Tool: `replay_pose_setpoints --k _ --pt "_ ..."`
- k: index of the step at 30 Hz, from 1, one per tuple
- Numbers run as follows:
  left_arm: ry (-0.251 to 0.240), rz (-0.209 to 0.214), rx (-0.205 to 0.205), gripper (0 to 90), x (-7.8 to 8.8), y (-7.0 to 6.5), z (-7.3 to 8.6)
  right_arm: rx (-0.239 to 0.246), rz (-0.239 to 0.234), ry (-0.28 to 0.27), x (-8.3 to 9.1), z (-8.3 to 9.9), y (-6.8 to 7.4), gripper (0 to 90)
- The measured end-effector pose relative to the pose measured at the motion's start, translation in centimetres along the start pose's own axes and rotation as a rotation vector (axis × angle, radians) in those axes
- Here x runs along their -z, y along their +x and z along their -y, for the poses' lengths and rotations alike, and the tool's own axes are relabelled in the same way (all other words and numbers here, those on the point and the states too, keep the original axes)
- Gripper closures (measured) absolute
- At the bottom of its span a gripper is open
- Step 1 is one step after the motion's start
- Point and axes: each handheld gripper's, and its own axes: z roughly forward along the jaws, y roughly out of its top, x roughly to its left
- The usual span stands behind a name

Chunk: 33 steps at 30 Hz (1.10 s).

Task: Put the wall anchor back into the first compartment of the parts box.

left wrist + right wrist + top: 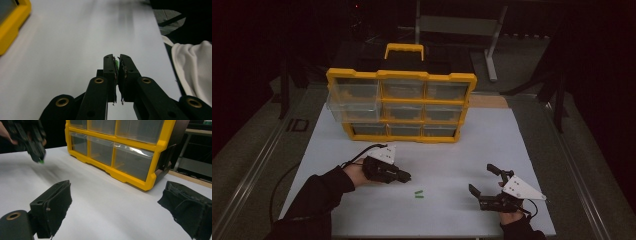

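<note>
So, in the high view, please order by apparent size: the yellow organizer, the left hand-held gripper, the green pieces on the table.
1. Organizer, by far the largest, although it stands farthest from the camera.
2. Left hand-held gripper, shut on something green.
3. Green pieces, tiny, lying on the table.

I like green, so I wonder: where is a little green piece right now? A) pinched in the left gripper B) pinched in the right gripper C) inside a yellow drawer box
A: the left gripper has its jaws nearly closed on a green piece.
</note>
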Motion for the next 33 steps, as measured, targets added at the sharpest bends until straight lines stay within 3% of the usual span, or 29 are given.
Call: replay_pose_setpoints --k 13,22,33 --pt "-0.030 -0.064 -0.039 83.2 7.7 -1.5 -1.3 0.004 0.000 -0.010 0.0 -0.1 0.1 8.0" --pt "-0.064 -0.071 -0.049 83.2 12.9 -2.0 -3.5 0.002 0.003 -0.012 0.0 0.0 0.1 8.0" --pt "-0.116 -0.097 -0.098 83.2 18.4 -2.5 -6.8 0.005 0.004 -0.011 0.0 0.0 0.1 8.0"
